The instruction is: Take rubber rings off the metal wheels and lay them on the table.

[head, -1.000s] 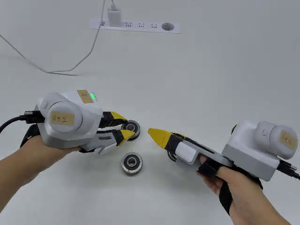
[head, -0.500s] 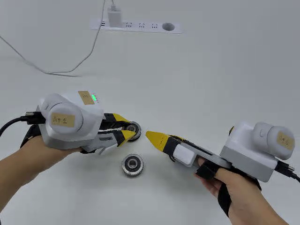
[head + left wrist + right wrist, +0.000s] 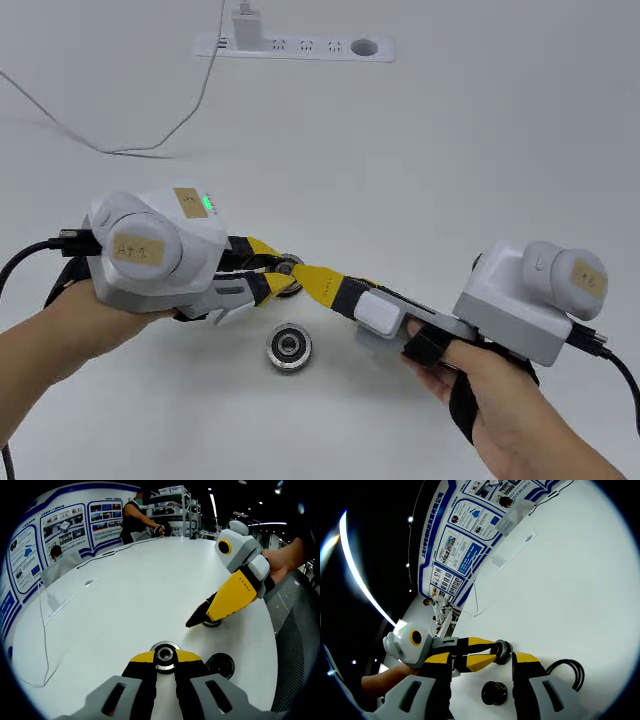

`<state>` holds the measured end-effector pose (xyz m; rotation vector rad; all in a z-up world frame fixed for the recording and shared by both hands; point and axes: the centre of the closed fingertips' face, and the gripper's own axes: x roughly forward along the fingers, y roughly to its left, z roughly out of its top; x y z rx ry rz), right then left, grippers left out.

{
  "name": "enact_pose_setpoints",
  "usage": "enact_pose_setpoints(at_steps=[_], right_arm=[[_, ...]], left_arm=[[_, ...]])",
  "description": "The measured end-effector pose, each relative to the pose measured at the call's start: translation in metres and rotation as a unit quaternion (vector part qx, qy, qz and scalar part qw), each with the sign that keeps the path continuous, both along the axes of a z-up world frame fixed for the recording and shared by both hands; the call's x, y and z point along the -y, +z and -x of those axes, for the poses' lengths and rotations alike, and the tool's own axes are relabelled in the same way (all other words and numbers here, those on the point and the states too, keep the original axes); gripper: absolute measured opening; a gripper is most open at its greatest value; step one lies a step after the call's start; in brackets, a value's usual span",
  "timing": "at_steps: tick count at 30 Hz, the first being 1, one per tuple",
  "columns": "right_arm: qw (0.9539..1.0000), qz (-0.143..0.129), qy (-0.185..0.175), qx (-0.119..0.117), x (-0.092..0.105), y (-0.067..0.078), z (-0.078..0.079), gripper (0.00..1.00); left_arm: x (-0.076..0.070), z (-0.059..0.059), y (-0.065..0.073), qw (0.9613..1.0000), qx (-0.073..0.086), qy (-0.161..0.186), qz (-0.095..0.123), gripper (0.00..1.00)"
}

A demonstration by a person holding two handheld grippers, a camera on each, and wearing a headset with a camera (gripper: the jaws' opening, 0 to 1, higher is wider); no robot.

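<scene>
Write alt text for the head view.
At a white table, the left gripper clamps a wheel while the right gripper reaches it with its yellow tip. A second wheel lies nearer the person; a power strip sits at the far side.

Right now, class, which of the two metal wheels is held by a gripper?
The farther wheel, clamped between the left gripper's jaws; the nearer wheel lies free on the table, untouched.
</scene>
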<state>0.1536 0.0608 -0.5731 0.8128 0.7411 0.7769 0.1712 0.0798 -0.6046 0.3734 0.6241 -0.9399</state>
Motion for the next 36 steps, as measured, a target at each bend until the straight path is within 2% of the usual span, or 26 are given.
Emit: enact_pose_setpoints(at_steps=[6, 15, 26, 36], right_arm=[[0.9996, -0.017, -0.002, -0.023, -0.018, -0.003, -0.006, 0.59], [0.9991, -0.009, -0.005, -0.040, -0.022, -0.014, -0.012, 0.61], [0.9986, -0.016, 0.005, -0.051, -0.024, -0.015, -0.009, 0.57], [0.9992, -0.012, 0.003, -0.037, -0.019, -0.013, -0.008, 0.53]], left_arm=[[-0.001, 0.001, 0.000, 1.0000, 0.000, 0.001, -0.002, 0.12], [-0.002, 0.001, 0.001, 1.0000, 0.000, 0.001, -0.001, 0.12], [-0.002, 0.001, 0.001, 1.0000, 0.002, 0.000, -0.001, 0.12], [-0.003, 0.002, 0.002, 1.0000, 0.002, 0.003, 0.000, 0.12]])
